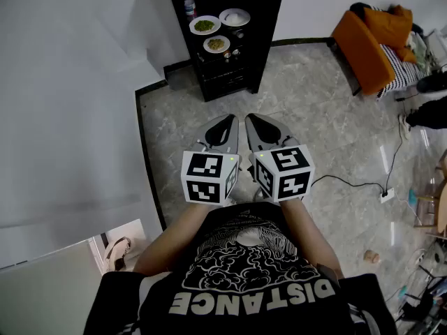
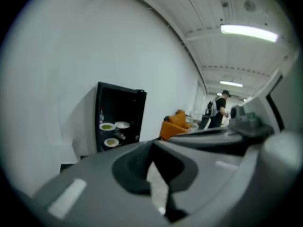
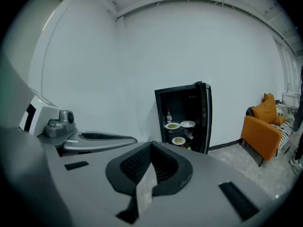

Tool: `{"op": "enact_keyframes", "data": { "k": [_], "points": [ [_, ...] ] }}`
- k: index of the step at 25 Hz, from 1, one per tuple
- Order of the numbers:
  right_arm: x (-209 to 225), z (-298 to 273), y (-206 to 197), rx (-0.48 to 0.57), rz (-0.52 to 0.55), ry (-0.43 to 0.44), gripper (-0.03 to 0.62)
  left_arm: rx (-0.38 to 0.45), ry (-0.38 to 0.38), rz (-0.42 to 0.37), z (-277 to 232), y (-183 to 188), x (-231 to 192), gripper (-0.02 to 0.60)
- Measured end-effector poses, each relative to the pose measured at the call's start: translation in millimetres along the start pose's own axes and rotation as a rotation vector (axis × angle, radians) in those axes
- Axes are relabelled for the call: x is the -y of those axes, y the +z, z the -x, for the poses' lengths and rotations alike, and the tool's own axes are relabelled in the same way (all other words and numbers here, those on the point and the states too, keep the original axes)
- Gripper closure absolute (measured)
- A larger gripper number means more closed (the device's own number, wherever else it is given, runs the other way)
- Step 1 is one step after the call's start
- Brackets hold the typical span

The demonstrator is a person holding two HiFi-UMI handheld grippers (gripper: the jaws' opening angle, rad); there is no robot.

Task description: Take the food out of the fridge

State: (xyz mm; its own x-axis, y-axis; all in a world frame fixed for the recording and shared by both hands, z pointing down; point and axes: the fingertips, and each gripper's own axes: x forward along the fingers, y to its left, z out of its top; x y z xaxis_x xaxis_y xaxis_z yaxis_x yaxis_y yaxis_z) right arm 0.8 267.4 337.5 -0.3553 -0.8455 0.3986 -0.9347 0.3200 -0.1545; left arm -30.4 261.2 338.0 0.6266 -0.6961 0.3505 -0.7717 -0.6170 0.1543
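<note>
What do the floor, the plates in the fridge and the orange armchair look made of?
Floor: polished stone or marble-look tile, going by the grey veining and glossy reflections.
Plates: white glazed ceramic by the look, with smooth bright rims; could be melamine.
Armchair: orange upholstery with a matte look; whether it is fabric or leather can't be told.

An orange armchair stands on the grey marble floor, close to the white wall. A black and white striped cloth lies just beside it. A black cable runs over the floor to a white power strip. In the left gripper view, a person stands far behind, under a lit ceiling lamp.
</note>
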Motion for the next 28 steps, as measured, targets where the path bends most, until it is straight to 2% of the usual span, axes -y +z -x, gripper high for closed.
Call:
{"op": "enact_keyframes", "data": {
  "k": [12,18,28],
  "points": [
    [-1,-4,1,-0.005,-0.019,0.001,0.592,-0.003,-0.012,0.009,-3,1,-5,0.581],
    [14,-16,2,-0.015,-0.036,0.016,0.592,-0.011,-0.009,0.019,-21,2,-6,0.581],
    [54,-74,29,-0.003,-0.059,0.119,0.592,-0.029,0.077,0.034,-85,25,-38,0.581]
  ]
}}
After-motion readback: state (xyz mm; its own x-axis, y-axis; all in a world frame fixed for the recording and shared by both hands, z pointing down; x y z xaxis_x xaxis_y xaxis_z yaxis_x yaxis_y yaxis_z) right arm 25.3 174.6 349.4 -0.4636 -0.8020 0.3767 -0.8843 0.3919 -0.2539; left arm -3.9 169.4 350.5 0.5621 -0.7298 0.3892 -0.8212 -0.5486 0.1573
